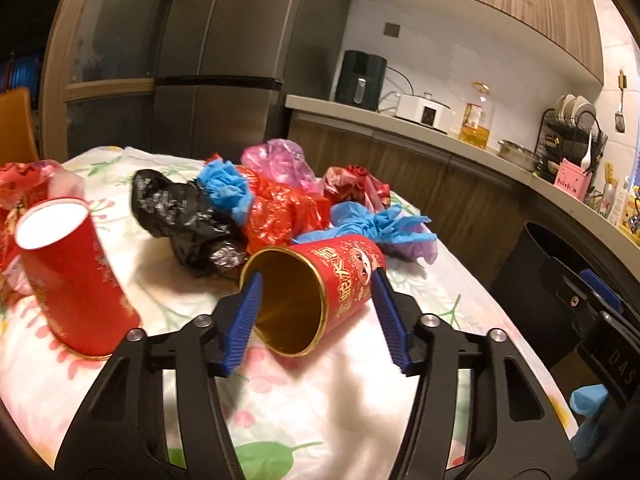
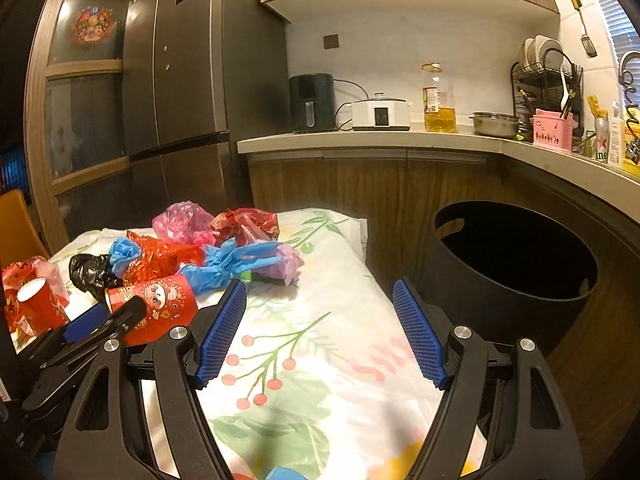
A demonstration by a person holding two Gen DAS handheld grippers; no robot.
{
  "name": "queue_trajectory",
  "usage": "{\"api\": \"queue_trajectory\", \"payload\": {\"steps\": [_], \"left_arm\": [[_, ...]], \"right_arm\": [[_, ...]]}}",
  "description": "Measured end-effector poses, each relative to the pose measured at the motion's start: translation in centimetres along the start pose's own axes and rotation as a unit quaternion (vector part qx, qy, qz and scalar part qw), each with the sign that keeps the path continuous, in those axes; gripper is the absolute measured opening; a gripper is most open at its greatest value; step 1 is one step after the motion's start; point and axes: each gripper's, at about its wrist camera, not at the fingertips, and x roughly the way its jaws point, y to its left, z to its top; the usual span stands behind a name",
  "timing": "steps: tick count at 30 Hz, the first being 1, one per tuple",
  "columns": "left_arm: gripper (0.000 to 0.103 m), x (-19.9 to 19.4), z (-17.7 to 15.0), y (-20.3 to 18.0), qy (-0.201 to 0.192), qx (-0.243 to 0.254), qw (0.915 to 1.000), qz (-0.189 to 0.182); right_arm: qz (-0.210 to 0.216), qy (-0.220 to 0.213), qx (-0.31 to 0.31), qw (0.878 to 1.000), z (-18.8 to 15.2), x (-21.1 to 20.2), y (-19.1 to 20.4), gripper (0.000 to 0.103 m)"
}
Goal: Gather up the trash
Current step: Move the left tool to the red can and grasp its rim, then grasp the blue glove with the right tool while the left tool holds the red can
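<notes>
Trash (image 1: 276, 204) all still litters the tabletop (image 1: 340, 392); left claw (image 1: 316, 284) straddles the tipped cup (image 1: 320, 292), right claw (image 2: 320, 300) spread, bin (image 2: 508, 264) at two o'clock empty.

Two red paper cups on the flowered cloth: one upright (image 1: 72, 276), one tipped on its side (image 1: 320, 292). Behind them is a heap of crumpled plastic bags: one black bag (image 1: 180, 216), two blue ones, the first (image 1: 224, 188) behind the black bag and the second (image 1: 380, 220) just beyond the tipped cup, and one pink bag (image 1: 280, 160). I count three red bags, one (image 1: 284, 208) mid-heap, one (image 1: 356, 184) at the far side, one (image 1: 24, 184) by the upright cup. One pale purple scrap (image 2: 292, 260) lies at the heap's end. One black bin (image 2: 508, 268) stands beside the table. Two pairs of tongs.
</notes>
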Motion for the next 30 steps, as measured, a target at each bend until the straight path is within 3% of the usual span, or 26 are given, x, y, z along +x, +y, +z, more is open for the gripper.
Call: {"api": "queue_trajectory", "payload": {"steps": [9, 30], "left_arm": [[0.002, 0.9, -0.2, 0.7, 0.017, -0.012, 0.9989, -0.042], [0.002, -2.5, 0.3, 3.2, -0.014, -0.029, 0.9983, -0.049]], "right_arm": [[0.013, 0.009, -0.013, 1.000, 0.2, 2.2, 1.8, 0.074], [0.053, 0.049, -0.037, 0.997, 1.6, 10.9, 7.7, 0.074]]}}
